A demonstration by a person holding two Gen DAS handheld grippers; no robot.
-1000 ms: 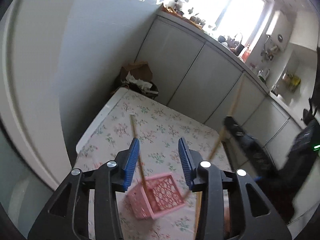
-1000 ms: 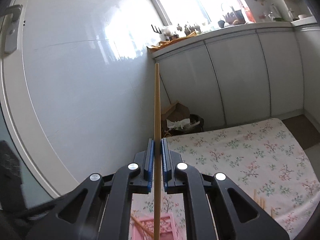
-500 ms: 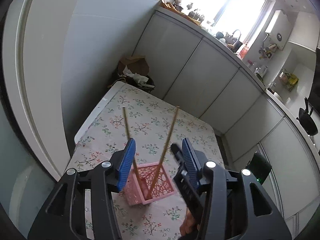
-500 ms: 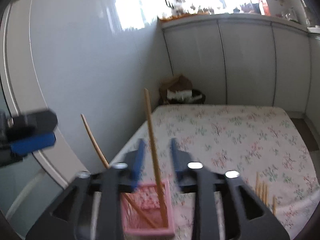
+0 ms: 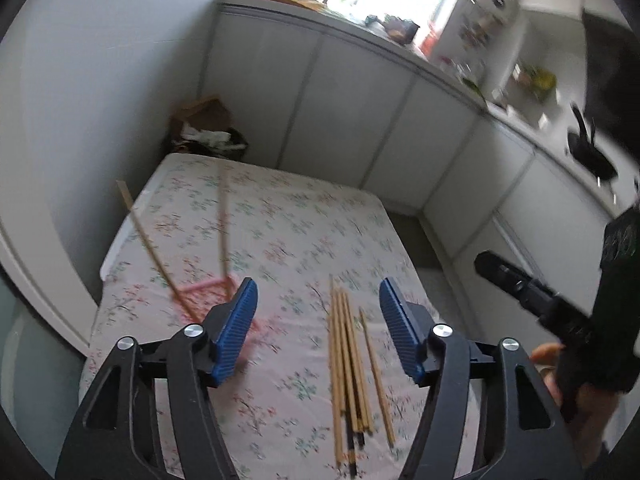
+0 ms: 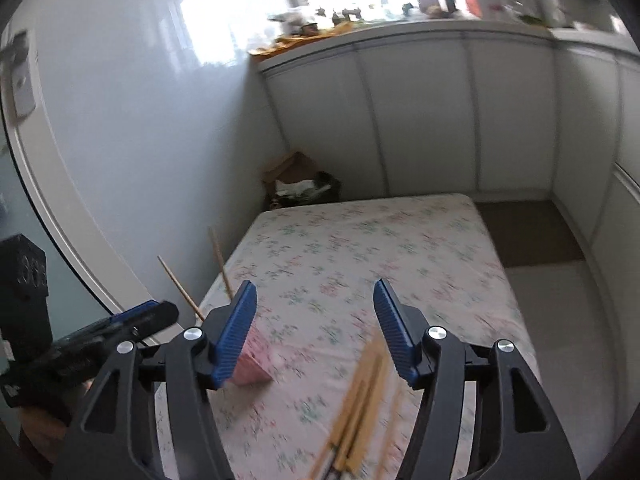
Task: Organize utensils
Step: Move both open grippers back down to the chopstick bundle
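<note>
Between deposits: two chopsticks (image 5: 152, 248) stand tilted in the pink basket (image 5: 208, 292) near the left edge of the table (image 5: 280, 216), and I judge the step in hand to be the return to the pile for the next pick. My left gripper (image 5: 316, 300) has just been opening; its blue pads stand well apart with nothing between them, the cloth showing through the gap. My right gripper (image 6: 314, 300) has likewise just been opening and is empty, its pads clear of everything. The remaining chopsticks (image 5: 352, 372) lie as a loose bundle on the flowered cloth, to the right of the basket and apart from it; in the right wrist view the same bundle (image 6: 360, 396) is blurred beneath the jaws. The next move, as I judge it, calls for lowering one gripper over a single stick, aligning the pads across its length, and closing without dragging its neighbours. One stick lies slightly apart on the right of the bundle and looks the easiest to isolate. The basket sits close to the table's left edge, with the wall just beyond, so room there is tight; the centre and far end of the table are open. The cabinets (image 6: 440, 120) lie well beyond the far edge. The two grippers work close together, so I would keep them from crossing.
</note>
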